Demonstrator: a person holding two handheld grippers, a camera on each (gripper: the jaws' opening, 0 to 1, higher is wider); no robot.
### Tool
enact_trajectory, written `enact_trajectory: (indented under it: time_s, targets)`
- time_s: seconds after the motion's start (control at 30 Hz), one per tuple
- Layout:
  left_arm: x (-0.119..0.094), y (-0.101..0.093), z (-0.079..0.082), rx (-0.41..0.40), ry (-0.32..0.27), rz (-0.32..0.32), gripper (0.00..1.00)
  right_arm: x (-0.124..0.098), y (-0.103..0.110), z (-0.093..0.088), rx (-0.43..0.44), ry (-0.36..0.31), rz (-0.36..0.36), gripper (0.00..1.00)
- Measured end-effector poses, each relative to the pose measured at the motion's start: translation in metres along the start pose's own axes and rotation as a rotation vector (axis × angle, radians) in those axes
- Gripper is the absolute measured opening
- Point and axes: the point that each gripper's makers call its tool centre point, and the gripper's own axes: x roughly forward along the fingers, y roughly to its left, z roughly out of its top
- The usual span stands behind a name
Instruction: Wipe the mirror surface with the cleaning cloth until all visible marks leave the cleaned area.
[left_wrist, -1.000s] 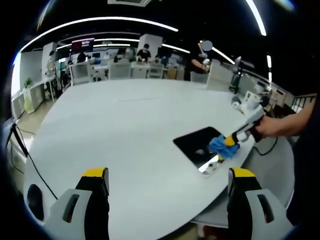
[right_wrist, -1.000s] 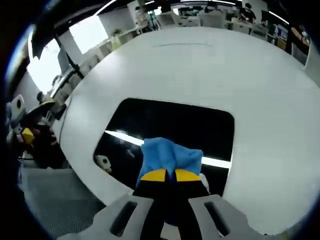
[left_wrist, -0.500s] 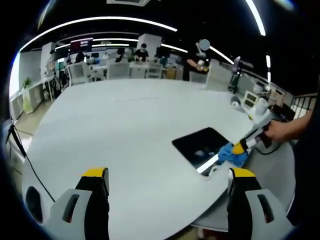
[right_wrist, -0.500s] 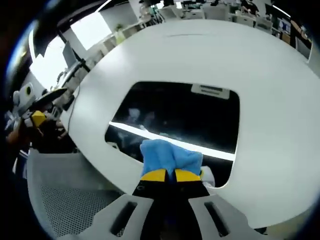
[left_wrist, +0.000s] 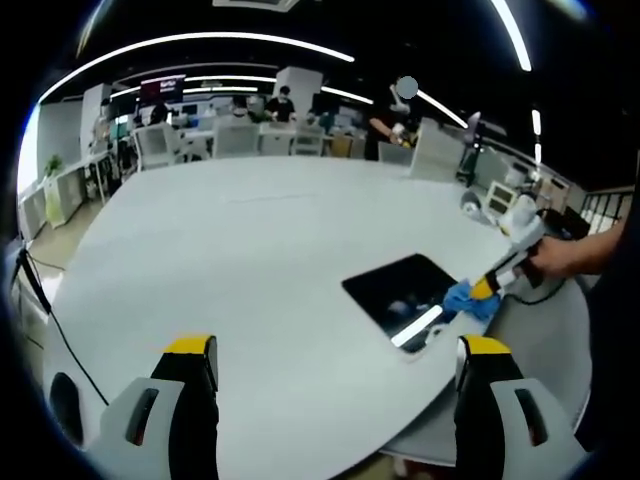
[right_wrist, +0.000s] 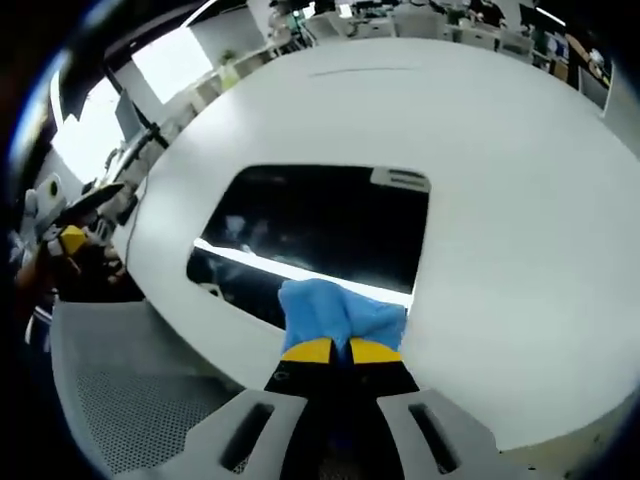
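A dark rectangular mirror with rounded corners (right_wrist: 320, 235) lies flat near the edge of a large round white worktop (right_wrist: 500, 200). Its glossy surface reflects a bright ceiling light strip and some faint pale smudges. The right tongs (right_wrist: 330, 350), yellow-tipped, are clenched on a crumpled blue cleaning cloth (right_wrist: 335, 315), which rests on the mirror's near edge. In the left gripper view, the left tongs (left_wrist: 335, 350) hang released above bare worktop, well apart from the mirror (left_wrist: 400, 295) and cloth (left_wrist: 470, 298).
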Motion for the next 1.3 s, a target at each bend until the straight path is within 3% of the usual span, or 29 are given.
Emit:
enact_trajectory:
  time_s: [0.3,0.4,0.47,0.87,1.3]
  targets:
    - [0.002,0.0,0.001,-0.006,-0.005,0.0,0.99,-0.001,-0.004,-0.001,0.007,0.006,-0.02,0.0]
    - [0.003,-0.001,-0.001,-0.006,0.003,-0.004,0.99,0.0,-0.007,0.004,0.063,0.012,-0.015,0.0]
    - [0.004,-0.001,-0.003,-0.006,0.007,-0.005,0.99,0.003,-0.008,0.01,0.043,0.011,-0.024,0.0]
    - [-0.001,0.004,-0.004,-0.019,0.006,0.014,0.99,0.027,-0.034,0.069,0.036,-0.004,-0.062,0.0]
    - [-0.003,0.008,0.005,-0.02,-0.015,0.032,0.99,0.047,-0.055,0.117,0.038,-0.019,-0.092,0.0]
